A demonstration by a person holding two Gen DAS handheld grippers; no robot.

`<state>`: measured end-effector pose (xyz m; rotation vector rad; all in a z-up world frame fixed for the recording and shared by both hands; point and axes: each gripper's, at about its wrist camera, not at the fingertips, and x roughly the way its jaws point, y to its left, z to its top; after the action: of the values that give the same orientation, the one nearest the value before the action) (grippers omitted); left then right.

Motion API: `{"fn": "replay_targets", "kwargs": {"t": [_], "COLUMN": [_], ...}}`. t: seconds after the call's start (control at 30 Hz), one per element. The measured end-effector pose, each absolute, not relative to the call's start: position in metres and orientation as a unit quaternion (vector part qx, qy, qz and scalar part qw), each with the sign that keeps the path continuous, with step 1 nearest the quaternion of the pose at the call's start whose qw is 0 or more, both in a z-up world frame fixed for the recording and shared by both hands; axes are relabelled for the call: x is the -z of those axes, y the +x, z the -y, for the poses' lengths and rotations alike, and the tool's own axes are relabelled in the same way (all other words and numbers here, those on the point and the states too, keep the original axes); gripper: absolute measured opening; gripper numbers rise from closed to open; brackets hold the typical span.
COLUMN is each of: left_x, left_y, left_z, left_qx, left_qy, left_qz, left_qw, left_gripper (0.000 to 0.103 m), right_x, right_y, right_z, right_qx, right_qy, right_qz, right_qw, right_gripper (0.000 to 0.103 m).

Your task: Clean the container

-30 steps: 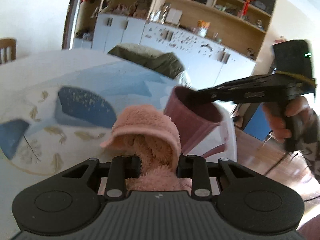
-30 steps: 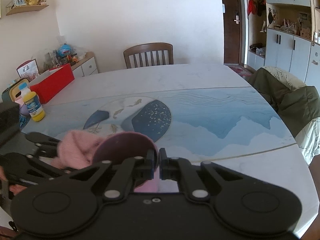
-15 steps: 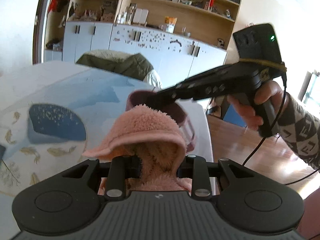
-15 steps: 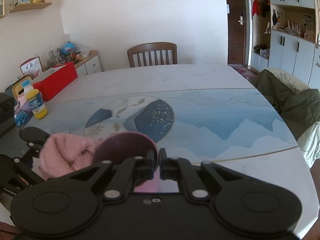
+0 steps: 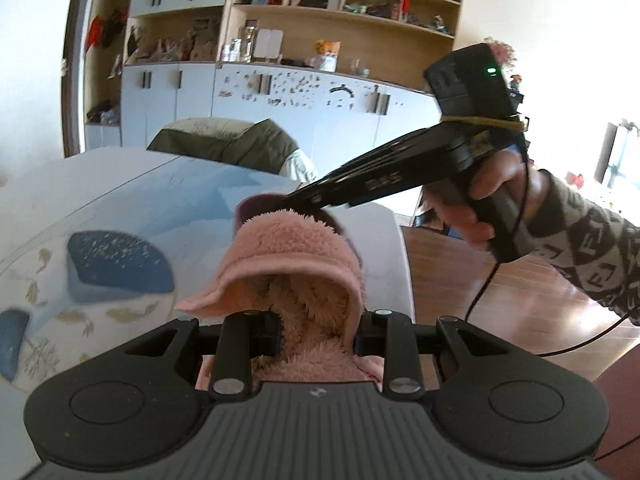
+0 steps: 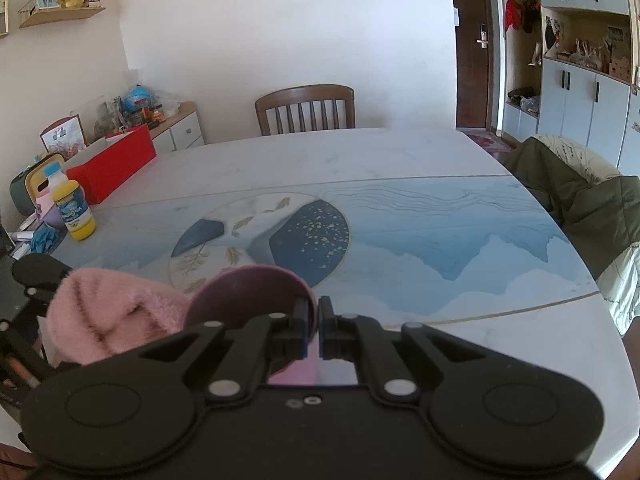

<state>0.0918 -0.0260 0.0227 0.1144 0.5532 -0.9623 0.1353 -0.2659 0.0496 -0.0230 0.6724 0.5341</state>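
Left gripper (image 5: 316, 334): fingers clamped on a fluffy pink cloth (image 5: 294, 264), bunched at lower centre of the left wrist frame. Cloth front edge sits against the rim of the purple cup (image 5: 260, 205), centre frame; whether it reaches inside can't be told.

Right gripper (image 6: 314, 330): fingers nearly together, pinching the cup's near rim (image 6: 252, 296) at lower centre of the right wrist frame. Cup is tilted, mouth toward the cloth (image 6: 112, 312) at lower left. In the left wrist view the right gripper (image 5: 308, 199) comes in from the right, held by a hand (image 5: 480, 200) in a patterned sleeve (image 5: 592, 248).

Cup is held off the surface (image 6: 420, 200), over its near edge with the blue and white print. Left edge of the right wrist frame: yellow bottle (image 6: 72, 210), red box (image 6: 114, 168). Top centre: wooden chair (image 6: 306, 108). Right edge: olive jacket (image 6: 580, 216). Top of the left wrist frame: shelving unit (image 5: 340, 20).
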Motion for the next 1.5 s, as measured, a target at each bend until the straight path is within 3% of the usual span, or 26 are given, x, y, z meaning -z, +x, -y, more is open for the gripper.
{"fn": "replay_targets", "kwargs": {"t": [0.8,1.03,1.07,1.17,1.5], "left_x": [0.027,0.015,0.013,0.006,-0.027], "left_y": [0.142,0.137,0.133,0.12,0.119], "left_z": [0.037,0.021,0.018,0.007,-0.017], "left_qx": [0.413,0.405,0.407,0.401,0.402], "left_qy": [0.036,0.025,0.027,0.039,0.017], "left_qz": [-0.347,-0.349,-0.346,-0.328,-0.265], "left_qw": [0.841,0.845,0.845,0.854,0.876], "left_gripper": [0.029,0.031,0.035,0.071,0.073], "right_x": [-0.049,-0.048,-0.048,-0.048,-0.048], "right_y": [0.134,0.136,0.136,0.137,0.137], "right_z": [0.264,0.266,0.266,0.266,0.266], "right_qx": [-0.258,-0.256,-0.256,-0.257,-0.257], "right_qy": [-0.018,-0.011,-0.011,-0.012,-0.009], "right_qz": [-0.323,-0.326,-0.325,-0.325,-0.325], "right_qw": [0.911,0.91,0.91,0.91,0.91], "right_gripper": [0.004,0.004,0.004,0.004,0.004]}}
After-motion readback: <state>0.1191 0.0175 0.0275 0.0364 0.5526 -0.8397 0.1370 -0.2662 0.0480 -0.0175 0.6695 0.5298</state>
